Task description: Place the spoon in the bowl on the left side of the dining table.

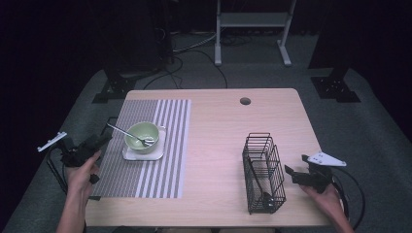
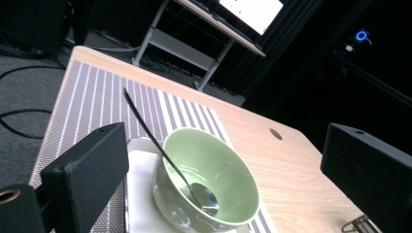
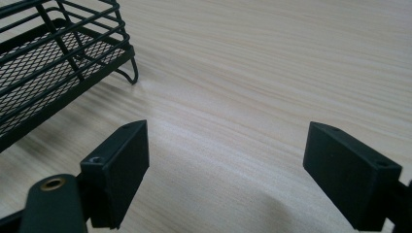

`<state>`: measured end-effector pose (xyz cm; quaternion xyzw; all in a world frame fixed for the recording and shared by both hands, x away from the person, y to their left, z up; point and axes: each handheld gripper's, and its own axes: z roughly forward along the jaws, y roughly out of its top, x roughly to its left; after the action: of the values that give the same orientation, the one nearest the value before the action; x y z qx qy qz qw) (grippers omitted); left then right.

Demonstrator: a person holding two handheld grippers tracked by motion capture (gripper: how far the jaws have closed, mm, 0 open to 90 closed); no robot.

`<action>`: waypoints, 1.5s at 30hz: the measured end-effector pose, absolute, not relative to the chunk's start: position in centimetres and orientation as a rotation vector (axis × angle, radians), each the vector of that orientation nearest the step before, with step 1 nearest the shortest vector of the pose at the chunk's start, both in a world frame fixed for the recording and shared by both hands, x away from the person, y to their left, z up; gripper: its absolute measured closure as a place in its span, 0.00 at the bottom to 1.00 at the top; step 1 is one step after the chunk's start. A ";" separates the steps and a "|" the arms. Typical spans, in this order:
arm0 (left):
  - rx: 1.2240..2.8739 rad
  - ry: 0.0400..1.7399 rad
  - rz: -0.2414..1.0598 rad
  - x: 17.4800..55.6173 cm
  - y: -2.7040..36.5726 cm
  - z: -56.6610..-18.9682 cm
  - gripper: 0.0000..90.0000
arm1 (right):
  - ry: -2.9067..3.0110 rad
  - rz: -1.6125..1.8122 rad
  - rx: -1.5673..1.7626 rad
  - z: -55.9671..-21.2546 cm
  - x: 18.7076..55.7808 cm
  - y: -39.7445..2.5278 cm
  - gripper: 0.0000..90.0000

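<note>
Left side first: our left hand-held gripper [image 1: 99, 141] hovers at the bench's left edge, over the striped placemat [image 1: 145, 170], jaws wide and empty. The spoon [image 1: 127, 133] lies just ahead of it, to its right in the high view: bowl end down inside the green bowl [image 1: 142, 137], handle leaning on the rim and sticking out up-left, toward the mat's far left corner. In the left gripper view the handle [image 2: 145, 128] runs diagonally between the jaws, so its long axis sits roughly along our approach, not across the jaws. The green bowl sits on a white square plate [image 1: 144, 154].

Mid-right: black wire caddy [image 1: 263, 172] stands upright on bare bench [image 1: 218, 145], well apart from the green bowl.

Far right: right hand-held gripper [image 1: 291, 173] just beside the black wire caddy's right side, jaws wide, holding nothing.

Judgement: left hand is clearly nearer the spoon; we'd need to rotate the wrist so the jaws straddle the handle.
</note>
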<state>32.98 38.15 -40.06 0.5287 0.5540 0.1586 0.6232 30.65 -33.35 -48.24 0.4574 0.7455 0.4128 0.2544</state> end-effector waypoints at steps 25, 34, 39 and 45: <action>1.301 1.203 0.324 32.1 35.2 -40.2 0.03 | 2.032 1.117 1.242 -48.2 30.7 -33.3 0.17; 1.334 1.175 0.302 31.8 34.0 -40.4 0.03 | 2.032 1.119 1.242 -48.2 30.7 -33.3 0.17; 1.358 1.156 0.292 31.6 33.2 -40.5 0.03 | 2.032 1.120 1.242 -48.2 30.7 -33.4 0.17; 1.382 1.136 0.274 31.5 32.1 -40.5 0.03 | 2.033 1.119 1.239 -48.3 30.7 -33.4 0.17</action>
<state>31.51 32.08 -40.54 0.6005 0.4936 0.1192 0.6178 30.72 -33.36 -48.25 0.4559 0.7476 0.4115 0.2529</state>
